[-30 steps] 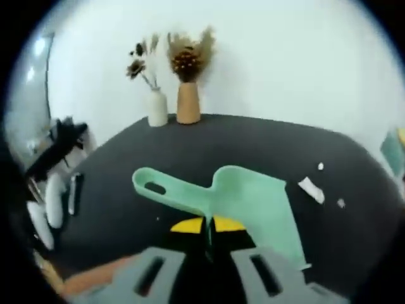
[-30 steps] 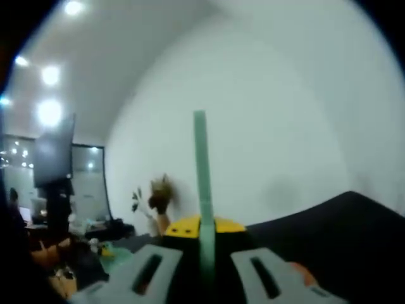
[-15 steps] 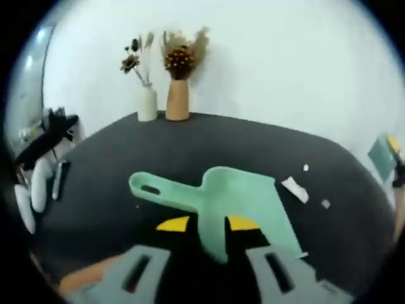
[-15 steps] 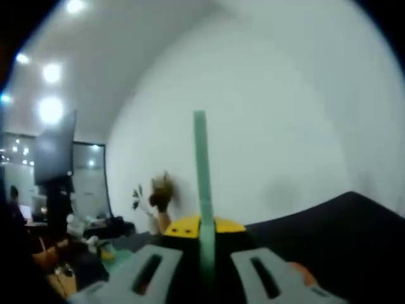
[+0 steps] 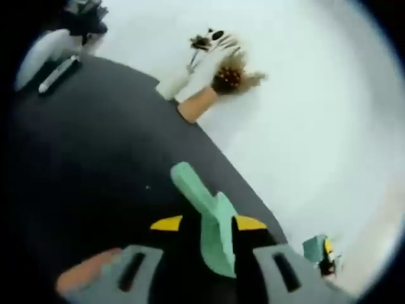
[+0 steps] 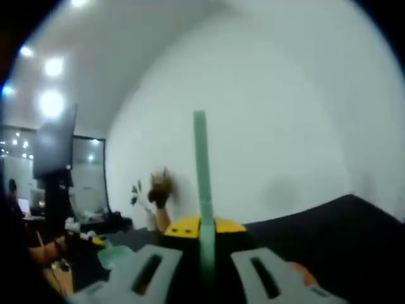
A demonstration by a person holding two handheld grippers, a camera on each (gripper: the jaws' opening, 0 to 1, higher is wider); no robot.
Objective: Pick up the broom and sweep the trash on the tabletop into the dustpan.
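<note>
Left gripper (image 5: 205, 244) pinches the green dustpan (image 5: 212, 221) between its jaws, pan edge-on and tilted, handle pointing ahead over the black tabletop (image 5: 95, 158). Far ahead, two vases of dried flowers (image 5: 212, 82) against the white wall. Right gripper (image 6: 202, 253) is clamped on the thin green broom handle (image 6: 202, 183), which rises straight ahead between its jaws; black tabletop (image 6: 329, 228) off to its right.
</note>
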